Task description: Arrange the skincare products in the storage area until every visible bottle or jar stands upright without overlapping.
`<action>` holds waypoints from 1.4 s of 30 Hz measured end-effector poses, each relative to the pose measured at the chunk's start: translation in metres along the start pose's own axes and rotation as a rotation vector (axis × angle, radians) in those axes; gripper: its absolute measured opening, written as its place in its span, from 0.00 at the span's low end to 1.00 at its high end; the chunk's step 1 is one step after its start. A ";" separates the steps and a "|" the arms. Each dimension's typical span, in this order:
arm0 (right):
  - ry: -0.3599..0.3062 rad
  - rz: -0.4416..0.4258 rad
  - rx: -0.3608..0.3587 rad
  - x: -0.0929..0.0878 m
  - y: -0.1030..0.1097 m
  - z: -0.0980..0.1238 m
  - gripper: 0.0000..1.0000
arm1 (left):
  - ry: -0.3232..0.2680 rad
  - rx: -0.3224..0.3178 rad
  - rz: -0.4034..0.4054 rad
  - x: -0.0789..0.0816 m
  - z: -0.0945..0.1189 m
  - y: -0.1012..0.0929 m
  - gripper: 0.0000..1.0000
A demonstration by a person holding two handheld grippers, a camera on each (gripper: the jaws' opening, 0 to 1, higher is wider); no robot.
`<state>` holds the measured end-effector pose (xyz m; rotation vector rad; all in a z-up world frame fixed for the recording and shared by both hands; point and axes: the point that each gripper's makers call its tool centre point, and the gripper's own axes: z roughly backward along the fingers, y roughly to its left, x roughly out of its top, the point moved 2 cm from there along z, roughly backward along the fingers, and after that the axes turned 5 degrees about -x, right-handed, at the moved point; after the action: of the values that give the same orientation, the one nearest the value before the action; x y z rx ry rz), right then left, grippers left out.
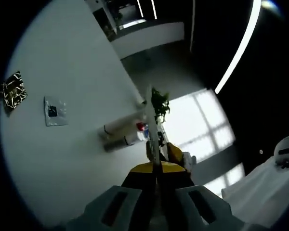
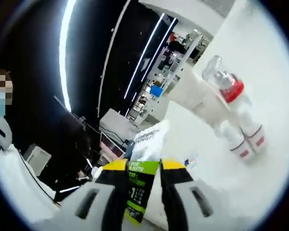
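Well, the job looks far from done. In the right gripper view, the right gripper (image 2: 143, 180) has its two jaws pressed on a flat packet (image 2: 144, 185) with green and white print. The packet sticks up between the jaws. Past it, on the white table (image 2: 274, 86), a white bottle (image 2: 202, 96) lies on its side, and a clear bottle with a red band (image 2: 226, 84) lies just beside it. Two small white tubes (image 2: 248, 137) with red ends lie near them. None of these stands up, so they all need to be set straight, I think.

In the left gripper view, the left gripper (image 1: 156, 173) has its jaws close together on a thin flat thing (image 1: 151, 125) seen from its edge. It may be the same packet, but I cannot tell. Far off on the table, some bottles (image 1: 123, 132) lie in a little heap, touching each other. A silver packet (image 1: 54, 110) and a gold and black packet (image 1: 13, 90) lie flat, well apart from the heap.

The table is white and smooth. The room is dark, with long bright light strips (image 2: 65, 53) overhead and shelves (image 2: 178, 48) far back. A bright window (image 1: 202, 120) and a green plant (image 1: 160, 103) sit past the table.
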<state>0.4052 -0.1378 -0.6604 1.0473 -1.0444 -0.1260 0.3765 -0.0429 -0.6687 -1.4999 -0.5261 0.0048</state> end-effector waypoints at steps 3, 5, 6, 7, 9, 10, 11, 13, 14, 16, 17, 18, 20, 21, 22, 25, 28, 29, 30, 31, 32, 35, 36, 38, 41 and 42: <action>0.016 0.035 0.002 -0.003 0.000 -0.002 0.53 | 0.007 0.013 0.019 -0.003 0.001 0.008 0.00; 0.031 0.044 0.003 -0.007 0.000 -0.003 0.55 | 0.002 0.020 0.028 -0.002 0.002 0.012 0.00; 0.048 0.049 0.008 -0.011 0.000 -0.005 0.56 | -0.004 0.024 0.036 -0.001 0.003 0.014 0.00; 0.052 0.053 0.008 -0.012 0.000 -0.005 0.57 | -0.010 0.028 0.041 0.001 0.003 0.016 0.00; 0.068 0.080 0.005 -0.018 0.000 -0.006 0.59 | -0.019 0.042 0.051 0.004 0.002 0.022 0.00; 0.079 0.099 0.003 -0.022 -0.001 -0.007 0.60 | -0.021 0.048 0.054 0.005 0.001 0.024 0.00; 0.089 0.106 0.002 -0.025 -0.001 -0.008 0.62 | -0.021 0.055 0.055 0.006 0.000 0.026 0.00; 0.108 0.126 -0.004 -0.030 -0.001 -0.009 0.66 | -0.021 0.073 0.056 0.007 -0.001 0.031 0.00; 0.122 0.137 -0.009 -0.033 -0.002 -0.010 0.68 | -0.026 0.090 0.059 0.009 -0.002 0.036 0.00; 0.136 0.149 -0.010 -0.035 -0.003 -0.011 0.72 | -0.037 0.116 0.071 0.011 -0.004 0.044 0.00; 0.144 0.153 -0.008 -0.037 -0.003 -0.011 0.72 | -0.039 0.134 0.071 0.012 -0.004 0.048 0.00; 0.152 0.155 -0.006 -0.038 -0.003 -0.011 0.72 | -0.036 0.154 0.072 0.012 -0.006 0.054 0.00; 0.176 0.165 -0.007 -0.041 -0.004 -0.010 0.74 | -0.034 0.168 0.075 0.012 -0.008 0.060 0.00; 0.196 0.182 -0.003 -0.044 -0.004 -0.010 0.76 | -0.032 0.174 0.074 0.012 -0.010 0.063 0.00; 0.210 0.194 -0.002 -0.046 -0.004 -0.009 0.77 | -0.032 0.179 0.074 0.011 -0.012 0.065 0.00; 0.237 0.224 0.002 -0.050 -0.004 -0.008 0.83 | -0.033 0.193 0.078 0.010 -0.017 0.072 0.00; 0.250 0.234 0.005 -0.053 -0.004 -0.004 0.85 | -0.037 0.220 0.091 0.008 -0.021 0.080 0.00; 0.244 0.251 0.007 -0.053 -0.004 -0.003 0.85 | -0.039 0.244 0.110 0.007 -0.022 0.085 0.00; 0.238 0.270 0.012 -0.053 -0.004 -0.001 0.86 | -0.039 0.249 0.105 0.007 -0.023 0.088 0.00; 0.245 0.273 0.012 -0.054 -0.004 0.000 0.87 | -0.038 0.265 0.103 0.006 -0.024 0.091 0.00; 0.257 0.277 0.011 -0.056 -0.005 0.002 0.88 | -0.039 0.272 0.109 0.006 -0.025 0.094 0.00; 0.307 0.333 -0.001 -0.062 -0.009 0.008 0.89 | -0.041 0.277 0.114 0.006 -0.030 0.097 0.00; 0.315 0.338 -0.001 -0.063 -0.010 0.010 0.90 | -0.041 0.280 0.114 0.006 -0.031 0.098 0.00; 0.332 0.360 -0.021 -0.064 -0.014 0.014 0.91 | -0.042 0.286 0.114 0.005 -0.035 0.101 0.00; 0.369 0.446 -0.071 -0.065 -0.026 0.021 0.98 | -0.039 0.309 0.116 0.001 -0.040 0.108 0.00; 0.378 0.463 -0.087 -0.064 -0.029 0.023 1.00 | -0.034 0.316 0.116 0.000 -0.040 0.110 0.00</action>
<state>0.3643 -0.1337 -0.7218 0.6927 -0.8990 0.3862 0.4244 -0.0709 -0.7718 -1.2200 -0.4418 0.1957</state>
